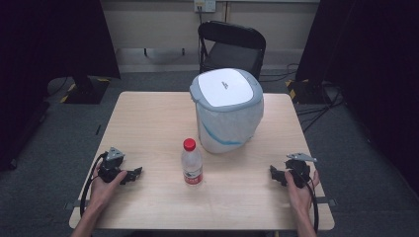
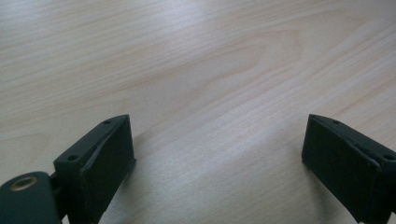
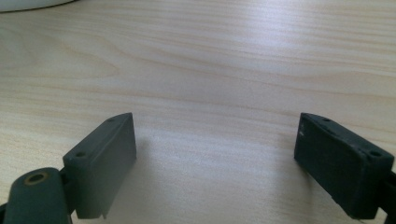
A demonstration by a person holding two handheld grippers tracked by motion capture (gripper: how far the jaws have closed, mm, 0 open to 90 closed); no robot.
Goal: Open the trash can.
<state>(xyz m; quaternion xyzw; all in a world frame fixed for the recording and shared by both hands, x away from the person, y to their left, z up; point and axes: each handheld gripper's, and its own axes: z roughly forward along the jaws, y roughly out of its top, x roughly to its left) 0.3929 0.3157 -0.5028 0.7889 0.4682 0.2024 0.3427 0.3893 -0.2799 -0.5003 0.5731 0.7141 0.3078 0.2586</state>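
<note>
1. Bottle [image 1: 191,162]: clear plastic with a red cap and red label, upright at the near centre of the table [image 1: 148,123], between the two grippers and well apart from each. Nothing touches it.
2. Bin [image 1: 227,109]: white, lined with a bag, grey-rimmed lid shut, just behind the bottle and a little to its right.
3. Left gripper [image 1: 132,174]: rests low on the table at the person's left, pointing inward toward the bottle. In its own view the jaws stand wide apart over bare wood, holding nothing.
4. Right gripper [image 1: 274,174]: rests low at the person's right, likewise pointing inward. Jaws wide apart, empty.
5. Step in hand, as judged: the start position; no grasp has begun.
6. Next move, as judged: one gripper must travel inward and close on the bottle's body at mid-height, squarely, as the bottle is tall and may tip. The lid would need opening if the bottle goes into the bin.
</note>
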